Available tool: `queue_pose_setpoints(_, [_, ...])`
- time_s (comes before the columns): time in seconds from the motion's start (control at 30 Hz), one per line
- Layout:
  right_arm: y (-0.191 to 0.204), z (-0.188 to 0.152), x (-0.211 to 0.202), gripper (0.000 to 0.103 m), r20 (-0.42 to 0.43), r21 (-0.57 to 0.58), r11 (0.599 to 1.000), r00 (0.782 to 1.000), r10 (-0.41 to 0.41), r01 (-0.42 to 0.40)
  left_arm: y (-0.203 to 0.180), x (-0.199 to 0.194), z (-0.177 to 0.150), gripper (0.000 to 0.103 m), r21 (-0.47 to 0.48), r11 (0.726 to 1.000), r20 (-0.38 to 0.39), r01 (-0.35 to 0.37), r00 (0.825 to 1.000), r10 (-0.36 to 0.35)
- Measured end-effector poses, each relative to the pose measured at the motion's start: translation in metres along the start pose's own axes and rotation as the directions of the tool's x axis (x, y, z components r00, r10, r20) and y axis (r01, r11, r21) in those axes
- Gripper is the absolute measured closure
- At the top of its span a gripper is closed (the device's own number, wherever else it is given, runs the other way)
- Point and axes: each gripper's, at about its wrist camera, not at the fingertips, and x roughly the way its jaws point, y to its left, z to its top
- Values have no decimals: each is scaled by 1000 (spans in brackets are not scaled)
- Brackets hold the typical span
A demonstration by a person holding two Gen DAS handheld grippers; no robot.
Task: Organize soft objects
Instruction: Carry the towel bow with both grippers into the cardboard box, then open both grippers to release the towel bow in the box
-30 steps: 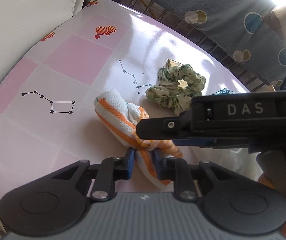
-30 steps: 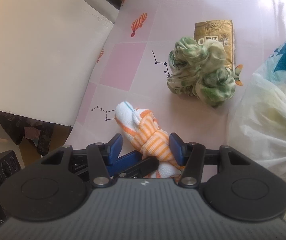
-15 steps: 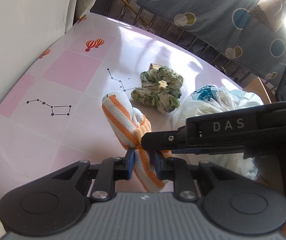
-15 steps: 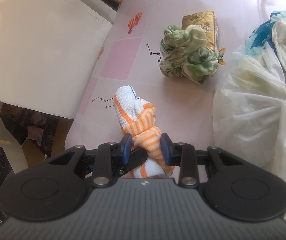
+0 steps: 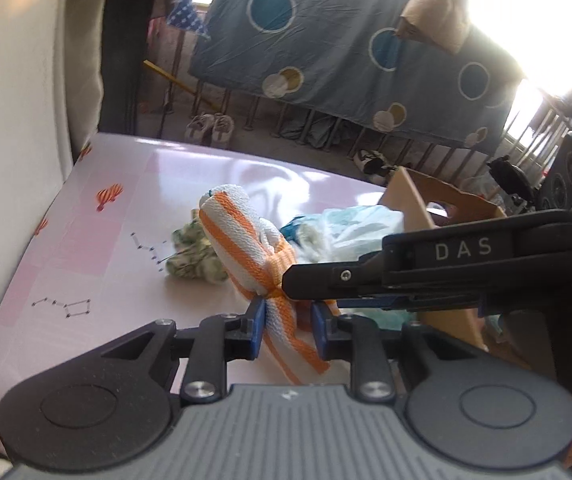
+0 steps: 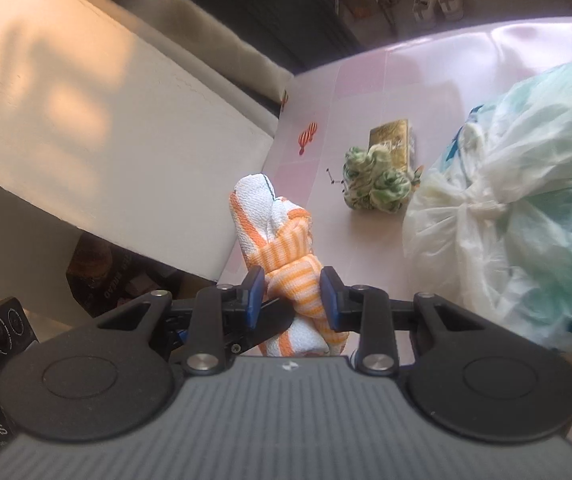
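now | left gripper [image 5: 287, 330] opening, knotted towel [image 5: 246, 236] between pads | right gripper [image 6: 290, 296] clamped on towel

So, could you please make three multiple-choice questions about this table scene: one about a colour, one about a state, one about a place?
1. What colour are the broad stripes of the towel?
A. blue
B. orange
C. green

2. In what state is the right claw?
A. open, with nothing in it
B. shut on the scrunchie
C. shut on the towel

3. Where does the gold packet lie?
A. on the table, next to the scrunchie
B. under the towel
C. in the right claw

Answers:
1. B, the stripes on the white cloth are orange.
2. C, both blue pads press on the knotted middle of the towel.
3. A, the packet shows just behind the scrunchie, far from the claw.
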Motion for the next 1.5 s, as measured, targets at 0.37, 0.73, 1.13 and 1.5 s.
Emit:
queue_pose_setpoints(0.37, [-91, -34, -175, 74, 244, 159, 984, 963, -112, 74, -166, 28, 2, 77, 254, 945, -41, 205, 979, -202])
queue_pose_setpoints(0.73, [-203, -88, -261, 74, 329, 358, 923, 906, -267, 142, -284, 90, -30, 77, 363, 857, -203, 367, 928, -312])
queue_pose_setpoints(1.13, [-275, -86, -244, 74, 287, 445, 873, 892, -349, 199, -312, 163, -46, 77, 355, 842, -350, 406, 893, -283])
queue_pose_setpoints(1.5, [-286, -82, -242, 73, 263, 443, 853, 869, -419, 277, -299, 173, -43, 61, 329, 866, -366, 376, 896, -249])
